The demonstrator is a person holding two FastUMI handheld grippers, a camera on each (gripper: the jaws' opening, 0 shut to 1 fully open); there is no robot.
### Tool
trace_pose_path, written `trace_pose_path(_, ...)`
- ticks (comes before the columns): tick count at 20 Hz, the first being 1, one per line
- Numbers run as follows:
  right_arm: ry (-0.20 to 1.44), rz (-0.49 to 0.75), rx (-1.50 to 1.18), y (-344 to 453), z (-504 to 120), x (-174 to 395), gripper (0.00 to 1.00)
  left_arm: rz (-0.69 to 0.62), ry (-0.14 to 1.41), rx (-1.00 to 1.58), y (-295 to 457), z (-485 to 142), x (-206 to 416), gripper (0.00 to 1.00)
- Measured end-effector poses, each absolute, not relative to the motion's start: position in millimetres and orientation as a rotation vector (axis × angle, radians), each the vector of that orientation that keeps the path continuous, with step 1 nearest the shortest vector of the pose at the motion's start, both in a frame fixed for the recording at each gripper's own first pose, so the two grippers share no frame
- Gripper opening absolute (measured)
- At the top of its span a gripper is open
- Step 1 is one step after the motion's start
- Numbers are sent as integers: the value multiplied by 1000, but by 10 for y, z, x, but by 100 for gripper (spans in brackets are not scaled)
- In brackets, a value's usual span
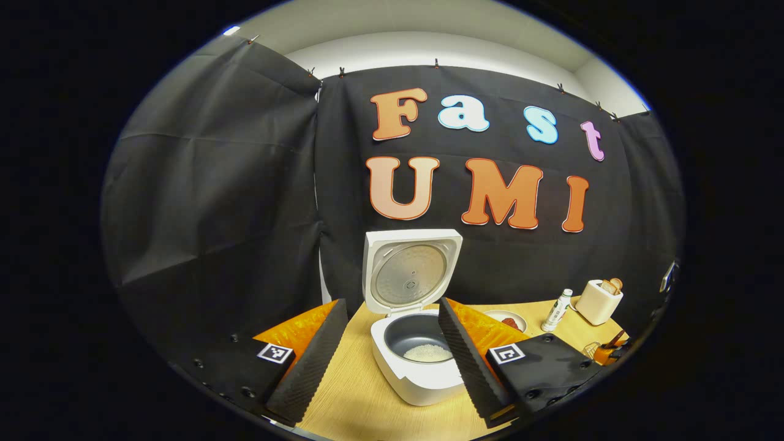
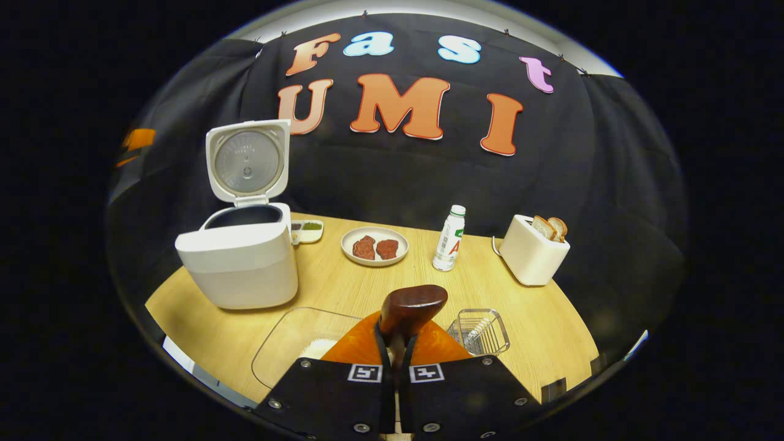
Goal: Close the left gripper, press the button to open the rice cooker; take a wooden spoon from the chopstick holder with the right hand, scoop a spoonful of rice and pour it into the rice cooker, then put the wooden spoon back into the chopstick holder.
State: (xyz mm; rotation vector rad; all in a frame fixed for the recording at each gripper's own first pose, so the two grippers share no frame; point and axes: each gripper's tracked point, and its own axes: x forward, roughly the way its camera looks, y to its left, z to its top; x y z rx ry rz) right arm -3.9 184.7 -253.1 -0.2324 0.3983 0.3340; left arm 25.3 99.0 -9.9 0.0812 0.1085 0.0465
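Note:
The white rice cooker (image 1: 422, 373) stands on the table with its lid (image 1: 410, 272) raised upright, and a small heap of rice (image 1: 427, 352) lies in its dark pot. My left gripper (image 1: 392, 304) is open, hovering in front of the cooker, which sits between its fingers untouched. The right gripper (image 2: 399, 343) is shut on the wooden spoon (image 2: 413, 303), whose dark bowl sticks up past the fingertips. The wire chopstick holder (image 2: 479, 331) sits just right of that gripper. A clear glass container (image 2: 294, 343) with rice lies just left of it. The cooker (image 2: 242, 257) stands at the far left.
A plate with two red pieces (image 2: 375, 246), a small bottle (image 2: 450, 239) and a white toaster with bread (image 2: 533, 251) stand along the back. A small condiment dish (image 2: 307, 229) sits behind the cooker. The table's front edge runs close below both grippers.

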Motion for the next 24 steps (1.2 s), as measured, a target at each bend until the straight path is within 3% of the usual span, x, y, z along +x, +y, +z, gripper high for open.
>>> trace_pose_path(5,393,333,-202,1840,-2697,2,2,57,115,99,1040,-121,251,100)
trace_pose_path(24,597,346,426,2140,-3029,-42,2,37,147,114,817,-244,355,100)
